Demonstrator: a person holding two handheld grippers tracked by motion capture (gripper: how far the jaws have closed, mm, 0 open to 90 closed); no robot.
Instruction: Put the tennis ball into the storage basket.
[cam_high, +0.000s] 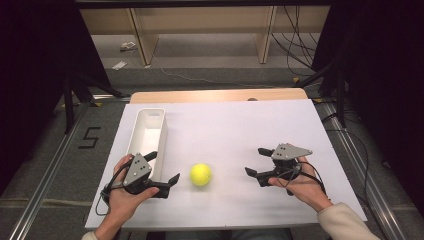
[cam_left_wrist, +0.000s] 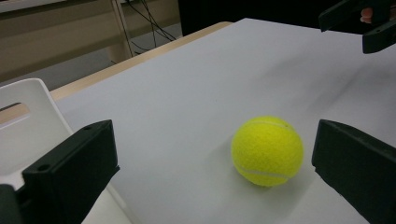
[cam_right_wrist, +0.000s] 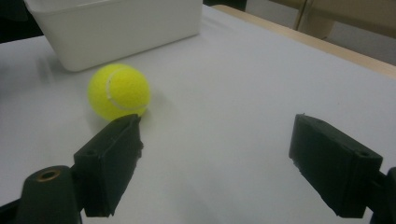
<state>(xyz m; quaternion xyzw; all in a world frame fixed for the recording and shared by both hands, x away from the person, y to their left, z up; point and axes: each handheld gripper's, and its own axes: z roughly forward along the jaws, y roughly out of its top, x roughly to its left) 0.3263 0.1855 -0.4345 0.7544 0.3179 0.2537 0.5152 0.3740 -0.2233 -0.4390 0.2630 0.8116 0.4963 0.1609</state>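
On the white-covered desk (cam_high: 235, 135), approx. midway between the two grippers, a yellow tennis ball (cam_high: 200, 174) is lying free, touched by nothing. It is being flanked by the left gripper (cam_high: 164, 170) on one side and the right gripper (cam_high: 255, 161) on the other, w/ the left one nearer. Both grippers are being held by hands (cam_high: 125, 197) just above the desk, jaws pointing inward toward the ball.

In the left gripper view, the gripper's jaws are being kept wide apart, nothing between them being gripped; the ball (cam_left_wrist: 267, 150) is sitting ahead of them, closer to the right-hand jaw. In the right gripper view, jaws are likewise being held wide, empty, w/ the ball (cam_right_wrist: 119, 91) showing beyond the left-hand jaw tip.

A long white plastic bin (cam_high: 148, 131) is standing lengthwise along the left side of the desk, its near end beside the left gripper. The ball is resting near the bin but apart from it; in the right gripper view the bin wall (cam_right_wrist: 116, 28) is seen just behind the ball.
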